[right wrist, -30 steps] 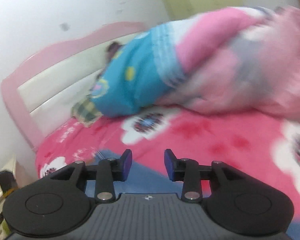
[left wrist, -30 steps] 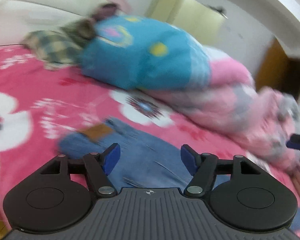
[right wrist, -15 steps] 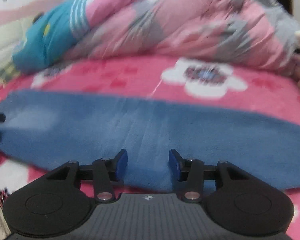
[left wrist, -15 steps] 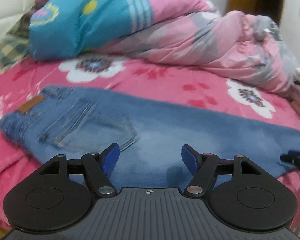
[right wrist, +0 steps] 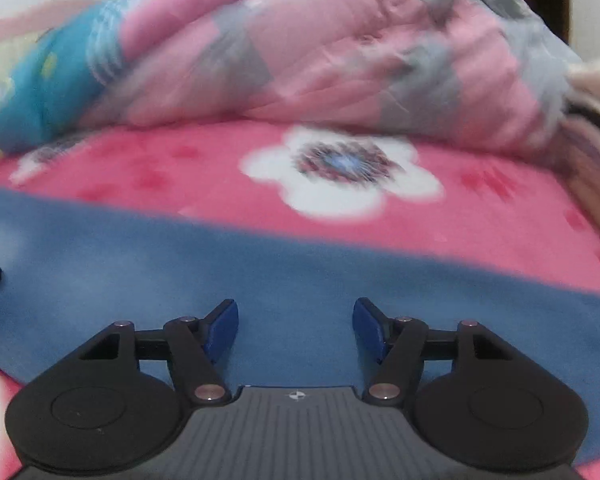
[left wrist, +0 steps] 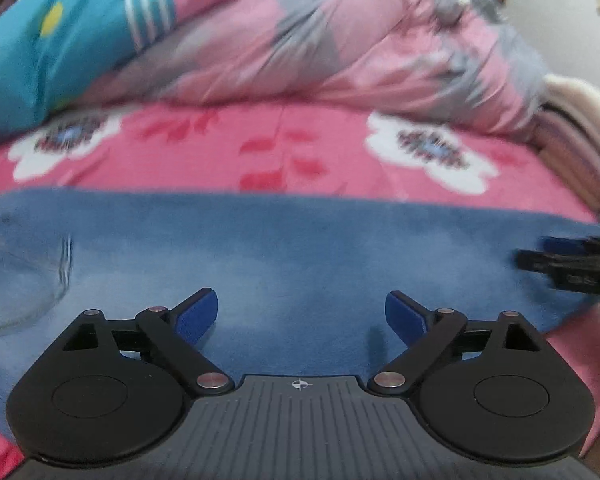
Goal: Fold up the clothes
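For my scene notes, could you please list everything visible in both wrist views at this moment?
jeans: one pair, blue denim, laid flat across the bed, under both tongs.
bedsheet: one, pink with white flowers, beneath the jeans.
quilt: one, pink and grey, bunched behind the jeans.
teal bedding: one, teal with yellow spots, far left.
striped fabric: one pile, beige, right edge.
left tongs: black with blue pads, jaws opening, nothing gripped.
right tongs: same colours, jaws opening, nothing gripped.
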A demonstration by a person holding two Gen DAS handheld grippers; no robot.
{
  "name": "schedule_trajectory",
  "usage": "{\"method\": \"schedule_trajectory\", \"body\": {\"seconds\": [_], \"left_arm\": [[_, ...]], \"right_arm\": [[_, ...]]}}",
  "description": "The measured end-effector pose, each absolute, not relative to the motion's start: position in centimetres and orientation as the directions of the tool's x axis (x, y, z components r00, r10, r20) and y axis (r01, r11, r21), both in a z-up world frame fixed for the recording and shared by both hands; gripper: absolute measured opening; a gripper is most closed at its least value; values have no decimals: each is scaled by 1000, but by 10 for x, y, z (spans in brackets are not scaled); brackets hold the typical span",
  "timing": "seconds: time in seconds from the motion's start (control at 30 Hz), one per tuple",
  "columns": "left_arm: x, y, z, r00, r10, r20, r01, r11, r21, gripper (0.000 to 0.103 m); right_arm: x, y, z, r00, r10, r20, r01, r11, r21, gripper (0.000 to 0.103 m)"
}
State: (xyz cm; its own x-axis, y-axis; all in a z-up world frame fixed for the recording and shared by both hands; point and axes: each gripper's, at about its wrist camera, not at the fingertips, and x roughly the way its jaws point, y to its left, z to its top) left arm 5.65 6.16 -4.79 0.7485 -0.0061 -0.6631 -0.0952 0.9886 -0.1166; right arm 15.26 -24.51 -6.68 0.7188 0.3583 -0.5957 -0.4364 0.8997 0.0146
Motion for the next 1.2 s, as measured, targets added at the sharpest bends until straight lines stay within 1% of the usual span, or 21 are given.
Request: {"method": "schedule_trajectory", "body": {"seconds": [0.03,0.1,0.17,0.2,0.23,0.27,0.33,0.37,0.43,0.47,0.57,0.6,0.63,0.67,0.7,0.77,0.8,0.83,0.9,1.1,1.2], "left_arm": [[56,64,-51,742,-10,-671,-102,987,-127,92],[54,68,-52,739,-20,-674,-96,986,-135,92],[53,70,-52,739,-25,-674,-82,988,-127,94],[53,70,-52,737,-25,-675,-78,990,-121,96],[53,70,-53,737,-20,-675,-79,990,-115,96],[53,69,-54,737,-13,-676,-83,991,-109,97],[55,64,-54,735,10,-678,-103,990,-97,98],[56,62,-52,733,23,-680,-119,988,-95,98],[59,55,-49,732,26,-681,-132,986,-105,98],[61,50,-46,735,20,-677,-120,988,-101,98],[68,29,-42,739,10,-674,-80,994,-72,100],[71,21,-42,736,10,-677,-65,996,-55,101],[75,12,-44,729,13,-684,-54,998,-39,102],[78,4,-50,710,24,-704,-57,998,-24,103],[80,-4,-55,697,41,-715,-63,998,-5,103],[76,-15,-58,716,94,-691,-98,995,35,103],[74,-19,-58,721,111,-684,-115,993,40,103],[73,-19,-58,717,119,-687,-135,990,31,103],[74,-20,-56,704,132,-698,-163,986,23,103],[79,-22,-50,656,161,-737,-219,975,18,103],[81,-22,-49,636,173,-752,-249,968,13,103]], "right_arm": [[151,-266,-68,725,381,-573,-438,898,42,66],[150,-309,-65,765,301,-569,-350,937,25,66],[159,-361,-64,795,199,-573,-201,978,61,66],[164,-388,-64,804,147,-576,-123,989,80,65],[169,-414,-64,809,94,-580,-45,994,99,55],[172,-433,-60,812,66,-579,17,990,137,54],[168,-442,-53,829,22,-559,82,984,161,56],[164,-438,-50,841,22,-541,78,984,162,56],[158,-414,-43,864,77,-498,-8,990,140,57],[156,-398,-41,870,97,-484,-51,993,108,60],[155,-343,-41,886,151,-439,-192,980,-52,76],[159,-328,-46,865,172,-471,-235,969,-78,87],[165,-314,-51,841,191,-506,-276,956,-99,96],[166,-310,-55,830,187,-526,-275,957,-95,97],[168,-306,-59,820,181,-543,-269,959,-88,102],[170,-300,-66,799,168,-577,-257,963,-75,103],[173,-305,-65,784,180,-593,-247,968,-32,103],[174,-310,-65,776,195,-600,-241,971,4,103],[175,-312,-64,770,202,-605,-247,969,10,103],[170,-308,-70,802,169,-573,-221,975,-22,103],[165,-311,-71,813,176,-556,-218,976,-11,103]]}}
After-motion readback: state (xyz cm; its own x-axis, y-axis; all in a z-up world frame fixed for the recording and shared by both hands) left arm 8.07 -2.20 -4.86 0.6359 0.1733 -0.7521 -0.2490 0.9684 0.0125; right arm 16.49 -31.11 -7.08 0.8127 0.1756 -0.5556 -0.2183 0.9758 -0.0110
